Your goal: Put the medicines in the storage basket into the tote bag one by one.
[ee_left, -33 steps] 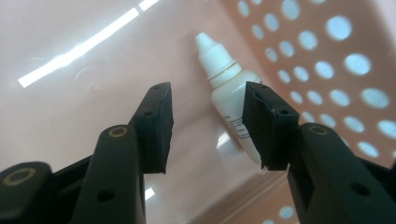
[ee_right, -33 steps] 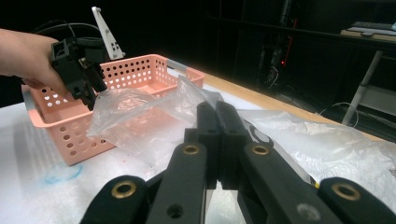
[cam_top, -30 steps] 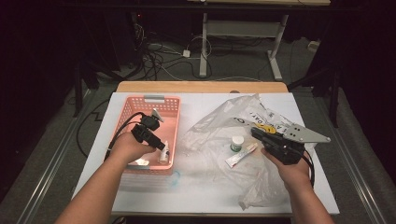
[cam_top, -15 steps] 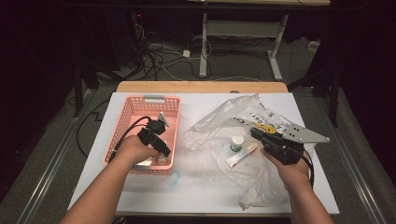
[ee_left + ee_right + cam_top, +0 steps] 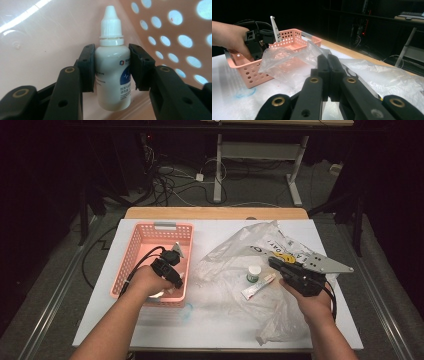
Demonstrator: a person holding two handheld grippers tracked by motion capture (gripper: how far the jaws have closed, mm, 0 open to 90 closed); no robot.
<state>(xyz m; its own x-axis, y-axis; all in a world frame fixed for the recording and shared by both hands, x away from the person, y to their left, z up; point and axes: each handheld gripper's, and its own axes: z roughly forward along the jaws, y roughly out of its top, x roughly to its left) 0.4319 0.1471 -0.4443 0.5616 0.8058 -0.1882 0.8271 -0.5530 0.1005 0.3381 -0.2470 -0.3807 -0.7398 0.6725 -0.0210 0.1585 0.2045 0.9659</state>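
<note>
Inside pink basket (image 5: 175, 30) | left hand-held gripper (image 5: 112, 67) pinching dropper bottle (image 5: 112, 75), jaws just closing | right hand-held gripper (image 5: 329, 75) pressed together

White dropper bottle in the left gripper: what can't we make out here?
- White dropper bottle: its base, left gripper view, cut off behind the black jaws.
- Its label print: left gripper view, too small and partly covered by a pad.
- Same bottle, high view: hidden under the left hand in the pink plastic basket.

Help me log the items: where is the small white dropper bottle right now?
In the left gripper view, the dropper bottle sits between the left gripper pads, low inside the pink basket at the table's left side.
</note>
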